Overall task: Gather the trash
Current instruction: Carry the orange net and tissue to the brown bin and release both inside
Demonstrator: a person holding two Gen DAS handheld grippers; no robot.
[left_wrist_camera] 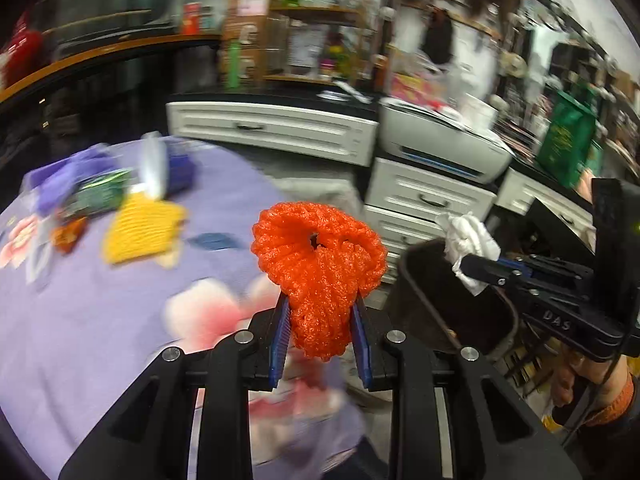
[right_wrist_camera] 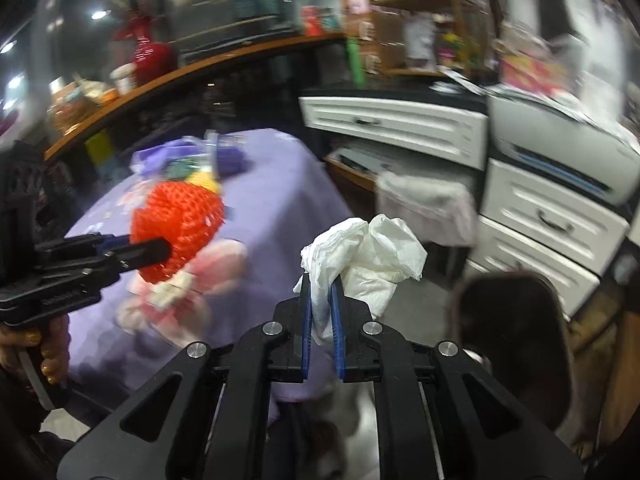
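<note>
1. Two views are blurring much of the room: the shelves, the counter goods and the figure in white at the back are too smeared to make out.
2. The pile of litter at the far end of the desk (left_wrist_camera: 100,320) is reading only as purple, green and clear scraps; a yellow foam net (left_wrist_camera: 142,228) is lying just beside it, the one piece there clear enough to name.
3. The desk is wearing a lilac flowered cloth, and its near edge is getting cut off behind the black tong arms in both views.
4. The dark bin (left_wrist_camera: 456,300) is standing on the floor just beside the desk, in front of the white drawers (left_wrist_camera: 428,196); its inside is showing only as darkness, and its lower part is hidden.
5. The left tongs (left_wrist_camera: 320,320) are gripping an orange foam net (left_wrist_camera: 320,248), with the blue pads (left_wrist_camera: 280,328) pressing its lower part from both sides and standing partly apart around it. The net is hanging in the air over the desk's edge.
6. The right tongs (right_wrist_camera: 320,300) are clenching nearly closed on a crumpled white tissue (right_wrist_camera: 368,256), which is bulging out above the pads. In the left view the tissue is sitting over the rim of the bin.
7. A hand (right_wrist_camera: 52,356) is holding the left tongs' grip; only its fingers are showing at the frame's edge.
</note>
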